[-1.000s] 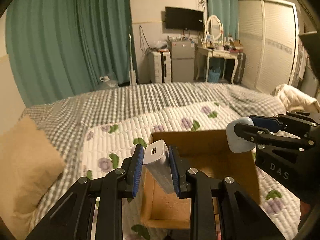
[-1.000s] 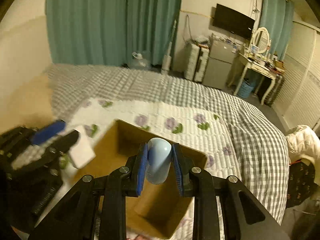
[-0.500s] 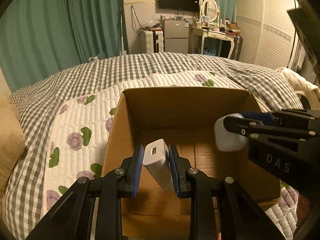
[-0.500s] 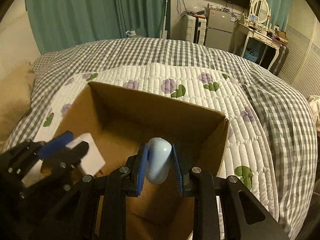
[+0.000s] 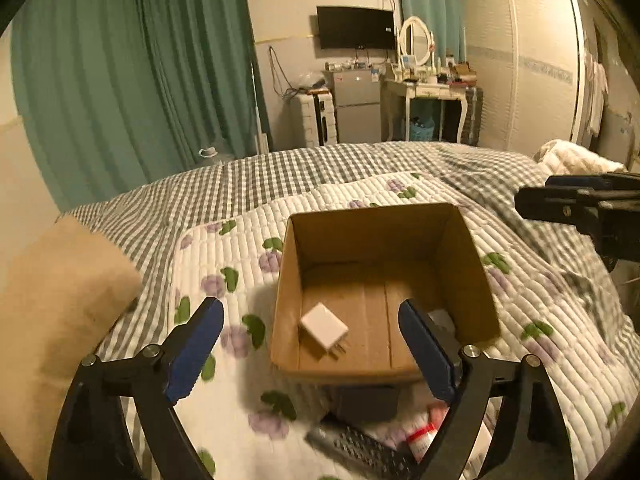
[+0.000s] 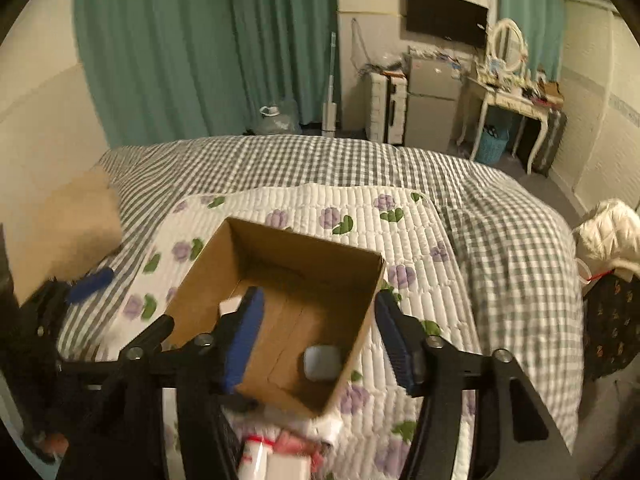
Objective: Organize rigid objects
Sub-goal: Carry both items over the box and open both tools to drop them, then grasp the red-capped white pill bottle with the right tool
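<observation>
The left hand-held gripper (image 5: pixel 310 340) is spread wide with nothing between its blue pads, hanging above the near edge of the cardboard box (image 5: pixel 476 276), and the right hand-held gripper (image 6: pixel 318 344) is likewise spread and empty over the box's right side. Below them both cargoes lie on the box floor: the white charger (image 5: pixel 323 329) rests near the left wall with its prongs pointing toward the camera, and the pale blue rounded case (image 6: pixel 322 362) sits in the near right corner, close against the wall. The two lie well apart from each other. My reading is that the drop-off step for this pair is finished and the work now turns to fetching more. The box stands on the quilted floral bedspread (image 5: pixel 208 264), which lies over a grey checked bed cover (image 6: pixel 516 248). Just in front of the box, on the side nearest the camera, more things wait on the quilt: a dark remote control (image 5: pixel 360 446), a small item with red and white packaging (image 5: pixel 422 436) and a dark block touching the box's front wall; they are blurred, so their exact kind is uncertain. The next move probably calls for drawing both tools back and down toward that cluster, each lining its open pads across one rigid item's narrow sides, with care not to nudge the box.
</observation>
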Action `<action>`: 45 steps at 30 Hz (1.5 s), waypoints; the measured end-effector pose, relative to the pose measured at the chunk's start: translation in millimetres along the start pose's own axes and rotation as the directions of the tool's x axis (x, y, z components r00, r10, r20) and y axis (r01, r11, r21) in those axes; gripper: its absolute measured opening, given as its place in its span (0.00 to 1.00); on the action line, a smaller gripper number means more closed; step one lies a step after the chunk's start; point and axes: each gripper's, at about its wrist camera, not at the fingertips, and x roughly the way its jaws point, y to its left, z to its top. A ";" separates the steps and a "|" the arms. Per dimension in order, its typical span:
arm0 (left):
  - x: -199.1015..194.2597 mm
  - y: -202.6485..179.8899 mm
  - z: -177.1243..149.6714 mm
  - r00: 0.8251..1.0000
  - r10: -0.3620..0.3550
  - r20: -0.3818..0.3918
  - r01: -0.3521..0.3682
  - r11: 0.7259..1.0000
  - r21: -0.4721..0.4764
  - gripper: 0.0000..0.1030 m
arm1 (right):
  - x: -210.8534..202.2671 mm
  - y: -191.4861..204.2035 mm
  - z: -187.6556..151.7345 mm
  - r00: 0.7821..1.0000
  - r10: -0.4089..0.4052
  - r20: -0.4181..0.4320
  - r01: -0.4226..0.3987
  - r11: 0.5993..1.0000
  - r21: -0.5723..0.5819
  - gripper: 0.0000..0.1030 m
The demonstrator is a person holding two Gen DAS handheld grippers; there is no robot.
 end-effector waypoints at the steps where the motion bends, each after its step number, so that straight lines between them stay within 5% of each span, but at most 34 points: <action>1: -4.8 0.5 -8.6 1.000 0.001 -0.003 -0.001 1.000 -0.007 0.94 | -4.5 2.8 -6.5 1.000 0.008 -0.004 -0.009 1.000 -0.013 0.57; 10: -7.8 -2.6 -92.2 0.997 0.039 -0.064 -0.043 0.997 -0.064 0.99 | 24.0 36.6 -105.2 0.987 0.059 -0.152 -0.071 0.995 -0.072 0.57; 16: 11.0 2.8 -127.4 0.989 0.064 -0.132 -0.077 0.993 -0.094 0.99 | 73.3 51.1 -155.1 0.945 0.096 -0.312 -0.121 0.991 -0.059 0.57; 23: 17.6 11.3 -151.9 0.981 0.097 -0.166 -0.115 0.988 -0.104 0.99 | 106.1 63.6 -181.5 0.881 0.197 -0.430 -0.226 0.974 -0.016 0.40; 34: 20.7 18.4 -153.5 0.981 0.072 -0.181 -0.099 0.985 -0.142 0.99 | 150.3 82.2 -184.1 0.858 0.139 -0.494 -0.181 0.983 -0.039 0.37; 37: 22.1 16.1 -153.5 0.979 0.071 -0.192 -0.098 0.986 -0.138 0.99 | 155.2 75.2 -183.0 0.851 0.181 -0.494 -0.201 0.980 0.013 0.37; 45: 29.4 -2.6 -146.8 0.975 -0.009 -0.224 -0.026 0.988 -0.151 0.99 | 98.7 60.8 -159.0 0.932 0.150 -0.331 -0.176 0.983 -0.052 0.35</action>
